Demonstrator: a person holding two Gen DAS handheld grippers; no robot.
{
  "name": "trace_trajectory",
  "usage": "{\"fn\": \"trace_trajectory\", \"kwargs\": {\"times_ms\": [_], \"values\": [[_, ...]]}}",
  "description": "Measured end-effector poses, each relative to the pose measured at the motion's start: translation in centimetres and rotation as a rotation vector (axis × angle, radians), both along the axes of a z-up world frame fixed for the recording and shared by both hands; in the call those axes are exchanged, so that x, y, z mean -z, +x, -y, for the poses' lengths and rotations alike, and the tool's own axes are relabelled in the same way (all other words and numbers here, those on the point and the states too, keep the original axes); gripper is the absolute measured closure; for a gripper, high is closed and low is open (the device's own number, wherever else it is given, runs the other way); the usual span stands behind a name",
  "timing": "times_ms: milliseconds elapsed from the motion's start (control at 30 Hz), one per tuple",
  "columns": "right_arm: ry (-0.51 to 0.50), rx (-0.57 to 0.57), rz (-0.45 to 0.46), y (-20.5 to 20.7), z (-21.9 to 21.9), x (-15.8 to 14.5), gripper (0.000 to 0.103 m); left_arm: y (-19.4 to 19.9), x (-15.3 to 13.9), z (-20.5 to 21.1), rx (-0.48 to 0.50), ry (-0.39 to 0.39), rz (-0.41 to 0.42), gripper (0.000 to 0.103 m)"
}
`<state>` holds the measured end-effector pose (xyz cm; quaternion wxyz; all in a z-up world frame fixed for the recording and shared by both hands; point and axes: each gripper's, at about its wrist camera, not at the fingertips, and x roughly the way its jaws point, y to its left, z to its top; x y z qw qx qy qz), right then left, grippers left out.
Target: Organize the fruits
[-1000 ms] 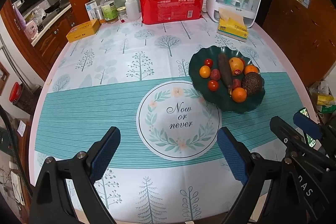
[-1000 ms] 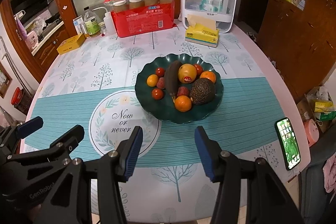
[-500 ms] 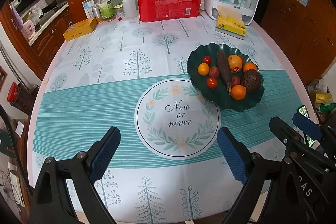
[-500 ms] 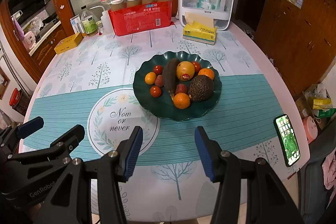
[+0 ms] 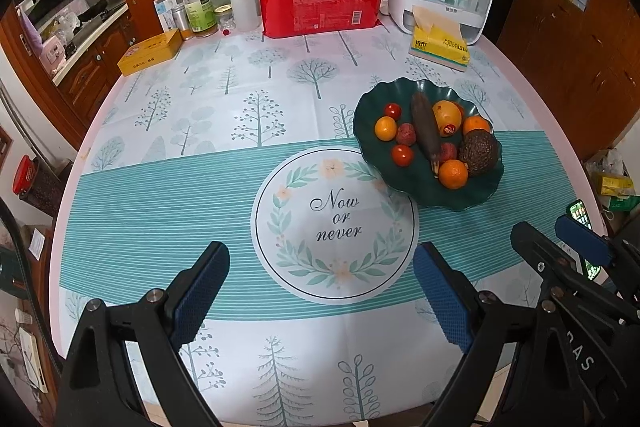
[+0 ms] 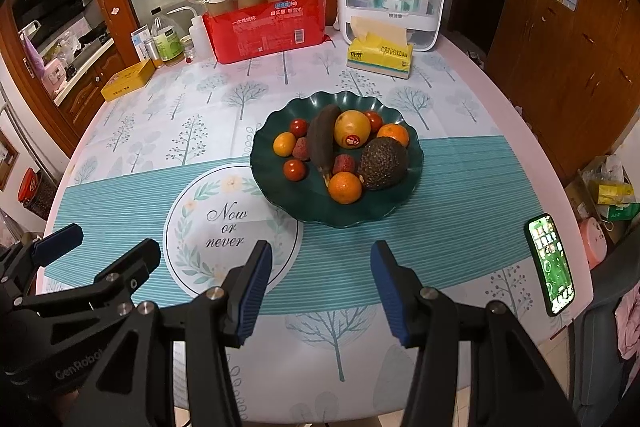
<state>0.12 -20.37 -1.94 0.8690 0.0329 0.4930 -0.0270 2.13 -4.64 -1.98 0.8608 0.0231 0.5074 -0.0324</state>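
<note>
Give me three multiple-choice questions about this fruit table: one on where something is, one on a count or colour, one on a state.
1. Where is the lit smartphone?
A. Near the table's right edge
B. On the plate
C. Beside the yellow tin

2. What colour is the scalloped plate holding the fruit?
A. White
B. Dark green
C. Red

3. How are the left gripper and right gripper?
A. Both shut on fruit
B. One holds the dark, rough avocado
C. Both open and empty

Answers: 1 A, it lies apart from the plate by the pink rim; 2 B, visible in both views; 3 C, blue pads stand apart over the cloth.
</note>
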Motion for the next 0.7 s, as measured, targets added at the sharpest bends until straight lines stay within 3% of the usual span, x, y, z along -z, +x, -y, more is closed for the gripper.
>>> {"fn": "trace_trajectory", "kwargs": {"times_ms": [700], "values": [[0.025, -0.028, -0.028, 2.2, 2.1, 1.3, 0.051, 1.7, 0.9, 1.4, -0.021, 0.018, -0.028, 0.010]]}}
